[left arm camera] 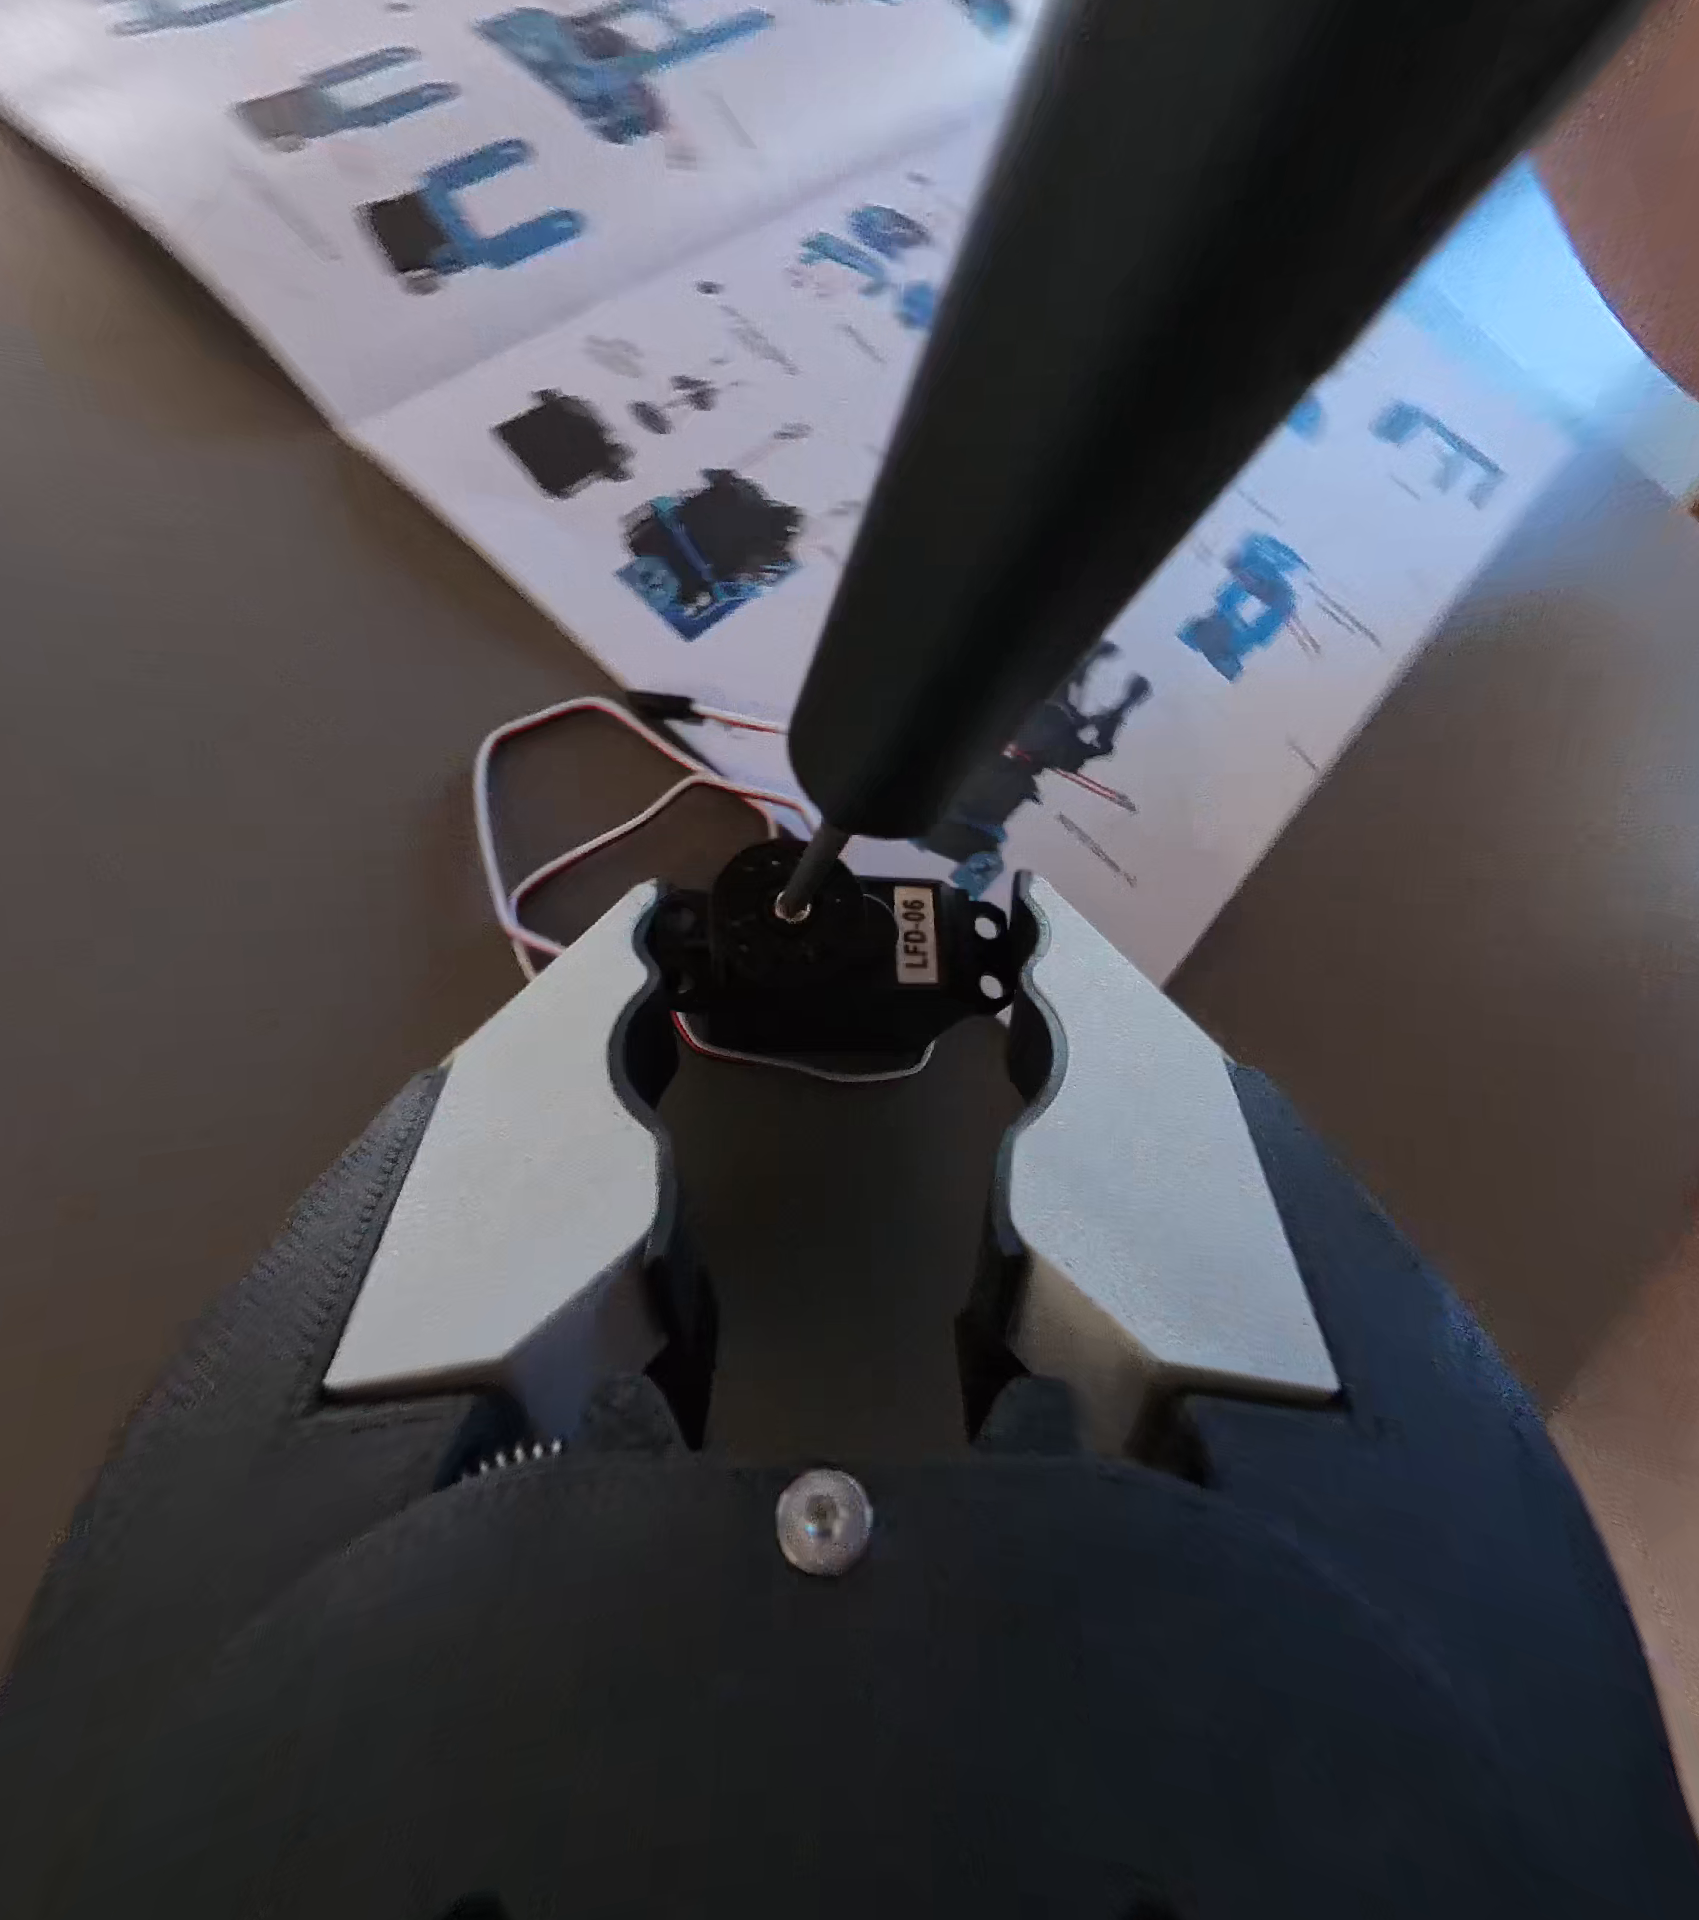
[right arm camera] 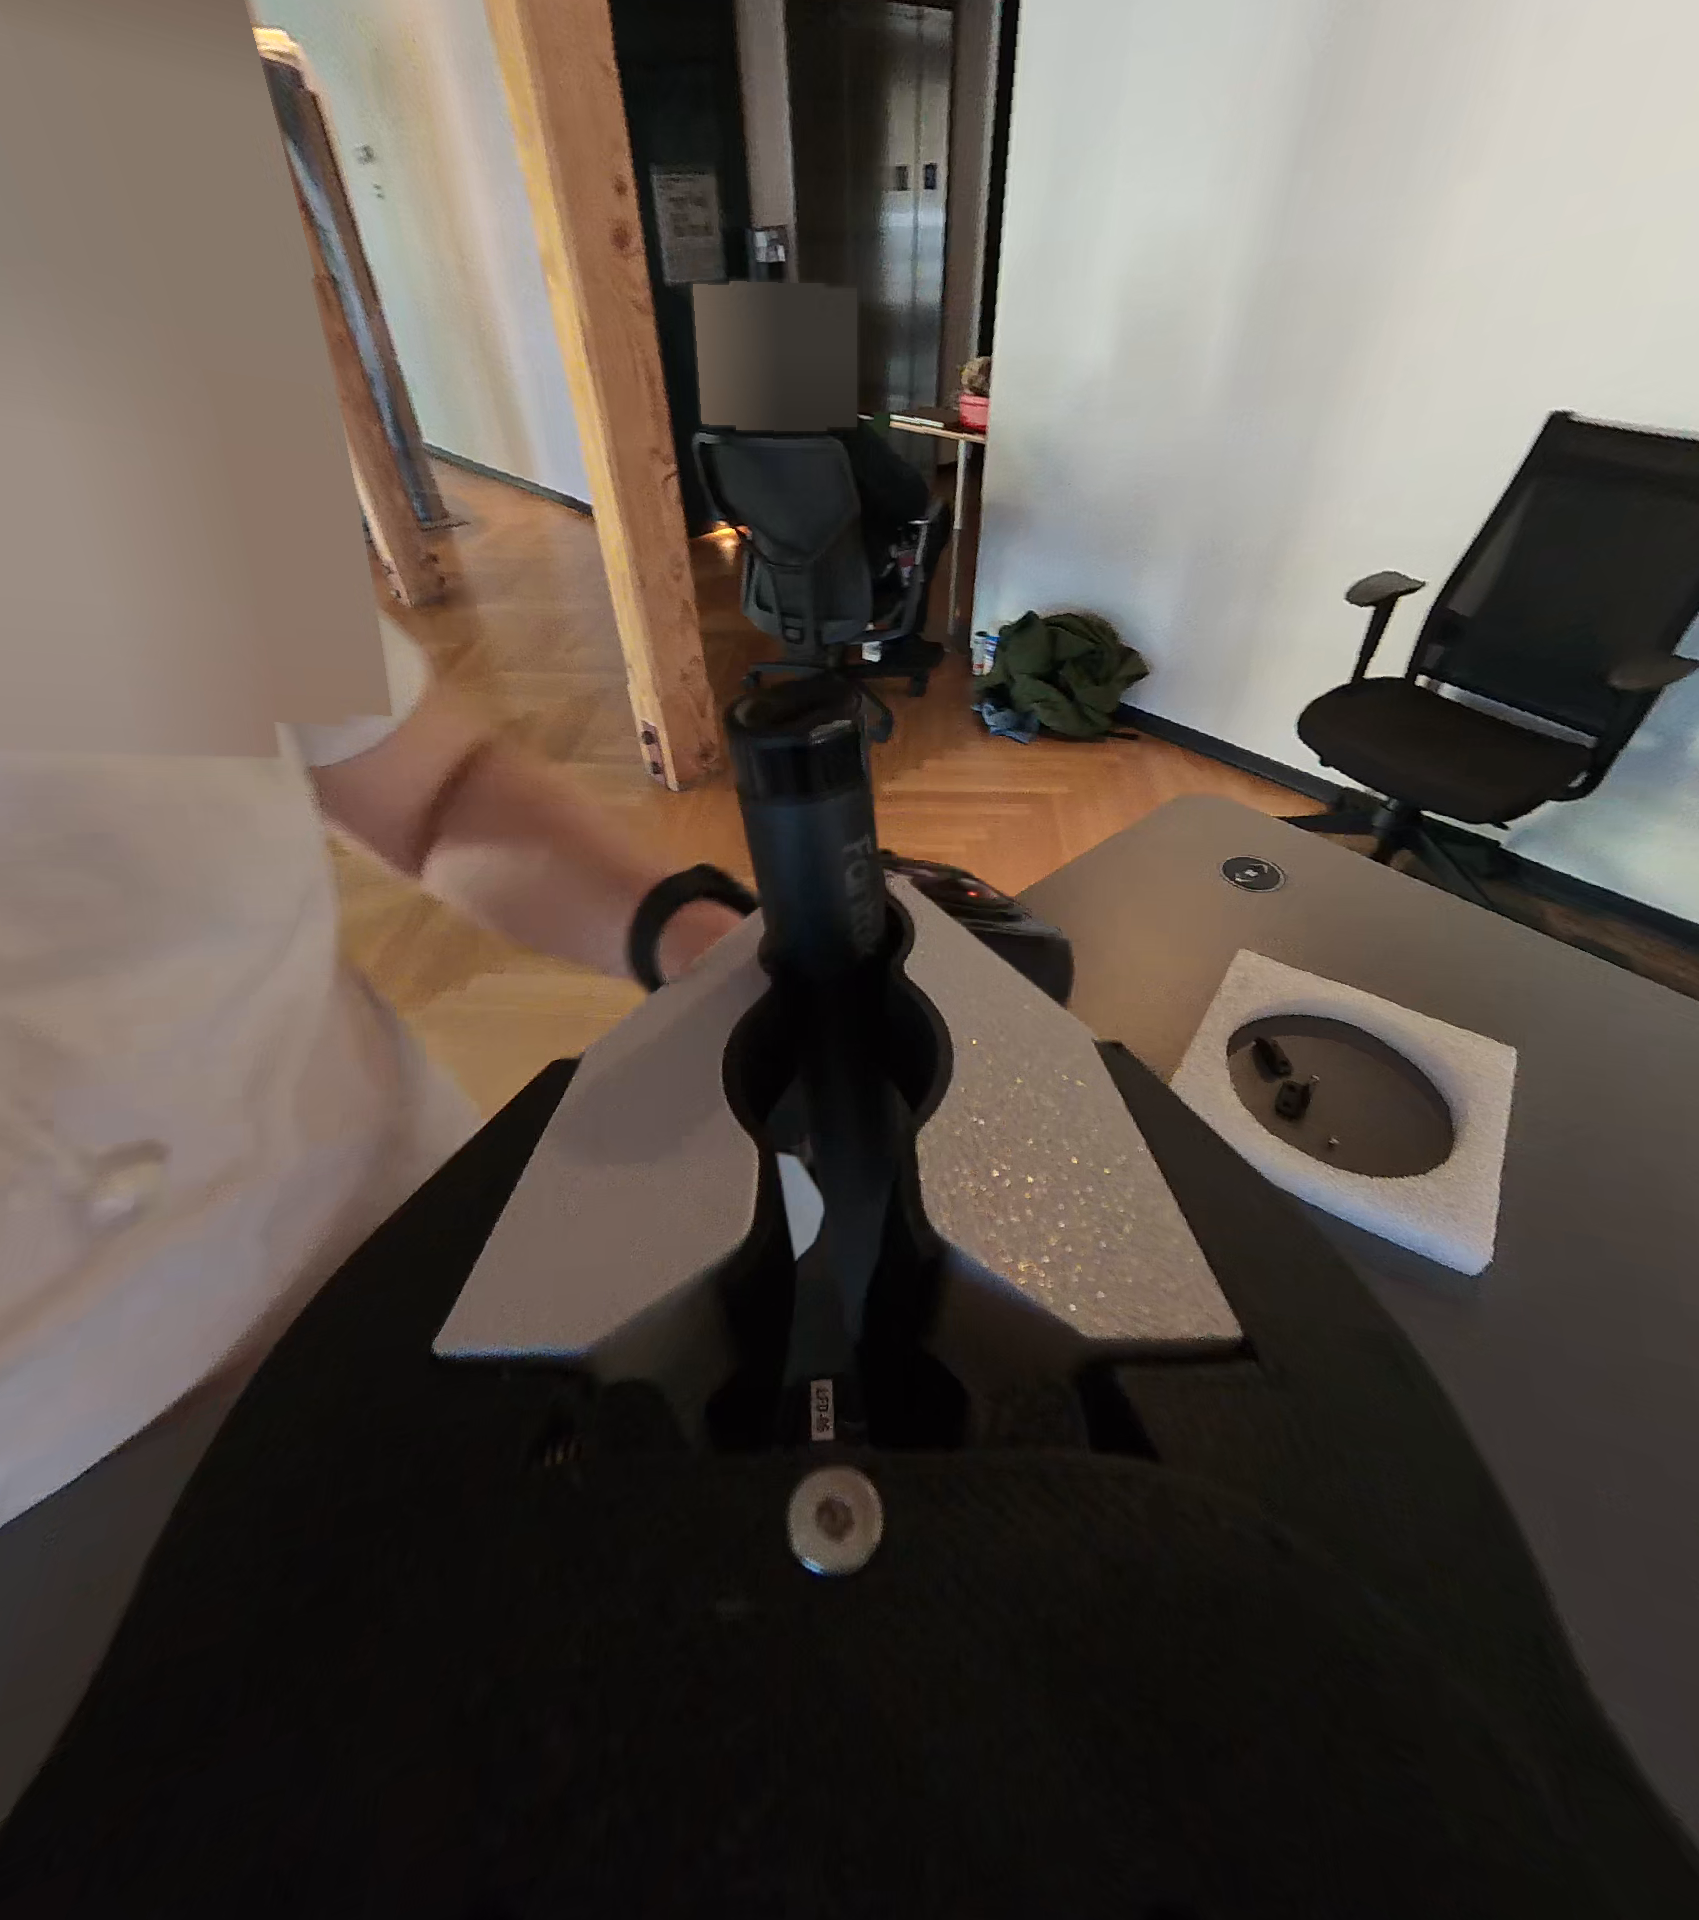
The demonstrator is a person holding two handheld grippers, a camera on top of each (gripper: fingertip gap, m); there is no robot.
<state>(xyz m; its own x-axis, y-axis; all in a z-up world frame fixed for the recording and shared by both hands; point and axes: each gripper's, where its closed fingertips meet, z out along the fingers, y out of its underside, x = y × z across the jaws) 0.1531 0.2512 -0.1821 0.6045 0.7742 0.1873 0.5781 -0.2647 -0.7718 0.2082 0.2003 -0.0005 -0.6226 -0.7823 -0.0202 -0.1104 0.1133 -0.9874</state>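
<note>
My left gripper (left arm camera: 829, 925) is shut on a small black servo motor (left arm camera: 866, 961) with a white label, held by its mounting ears between the grey fingers (left arm camera: 554, 1091). Its red, white and dark wires (left arm camera: 554, 831) loop out over the table. A black screwdriver (left arm camera: 1115, 395) comes down from the upper right; its tip sits in the screw at the centre of the servo's round black horn (left arm camera: 772, 904). My right gripper (right arm camera: 834, 935) is shut on that screwdriver's handle (right arm camera: 814, 831), which stands upright between the grey fingers (right arm camera: 1042, 1122).
A folded instruction sheet (left arm camera: 679, 343) with blue and black part pictures lies on the brown table (left arm camera: 149, 727). A white foam block (right arm camera: 1344, 1122) with a round recess holds small dark parts. A person in a white shirt (right arm camera: 97, 1039) stands close at left. Office chairs (right arm camera: 1510, 675) stand behind. One gripper's finger ends stand about 20 cm off the other's.
</note>
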